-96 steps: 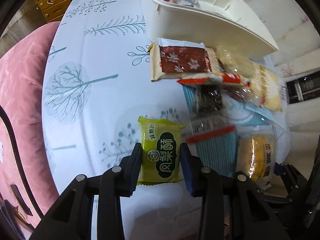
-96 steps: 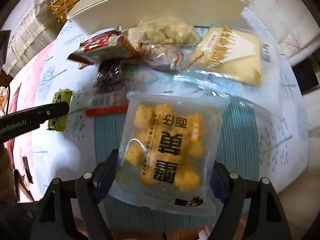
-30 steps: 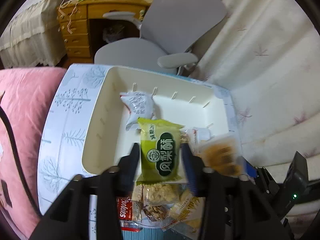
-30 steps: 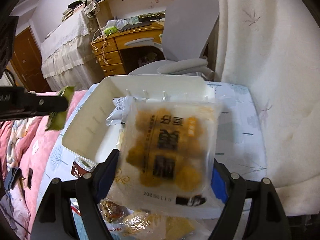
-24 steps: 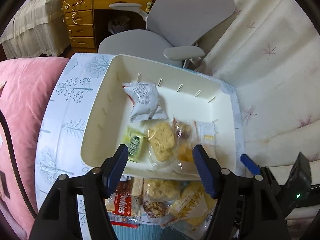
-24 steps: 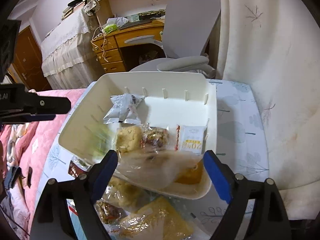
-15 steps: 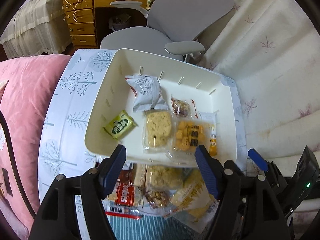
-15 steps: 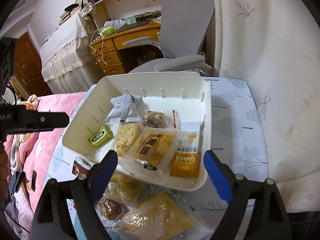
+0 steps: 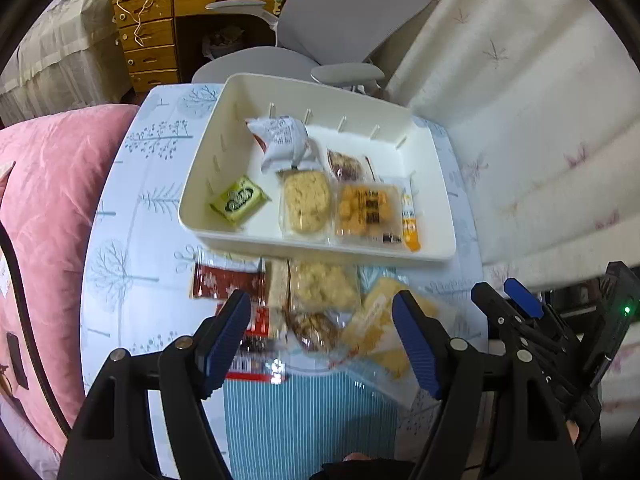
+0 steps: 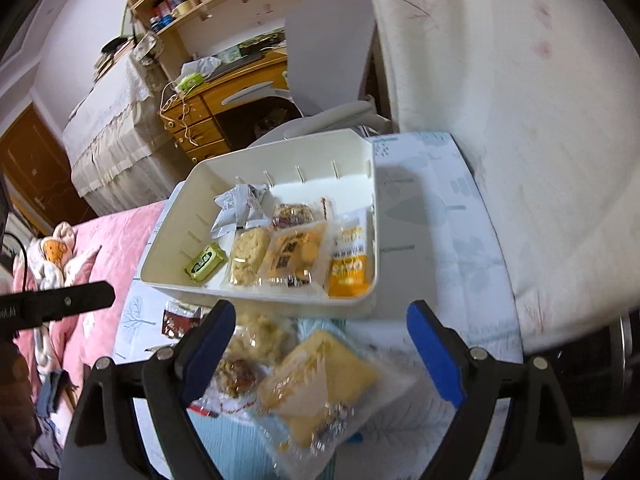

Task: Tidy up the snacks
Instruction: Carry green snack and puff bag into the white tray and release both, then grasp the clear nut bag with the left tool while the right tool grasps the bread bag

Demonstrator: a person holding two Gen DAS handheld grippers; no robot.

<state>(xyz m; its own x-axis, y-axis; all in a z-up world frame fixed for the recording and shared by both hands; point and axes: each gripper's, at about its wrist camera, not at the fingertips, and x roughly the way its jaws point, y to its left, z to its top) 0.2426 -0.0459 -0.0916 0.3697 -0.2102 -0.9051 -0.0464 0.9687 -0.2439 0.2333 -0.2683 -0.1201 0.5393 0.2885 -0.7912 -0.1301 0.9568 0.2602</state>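
A: Left wrist view has the left claw point(image 9: 320, 320) standing wide and empty, its jaws having just been opening with nothing between them. The green pastry packet point(image 9: 239, 199) lies in the white bin point(image 9: 320, 246), at its left end.

B: And the right claw point(image 10: 316, 340)?

A: Also wide, jaws lately spreading, nothing gripped. Its yellow puff bag point(image 10: 294, 254) lies in the bin beside the round cracker pack point(image 10: 249, 254).

B: What remains?

A: A heap on the worktop point(image 9: 120, 280) just in front of the bin: a dark red wafer packet point(image 9: 226, 286), a crumbly cake pack point(image 9: 324, 286), a large yellow bag point(image 10: 320, 376).

B: Risks?

A: Those wrappers overlap, so I judge one claw could pinch two together, or drag a neighbour off the edge. Slick film may also slip.
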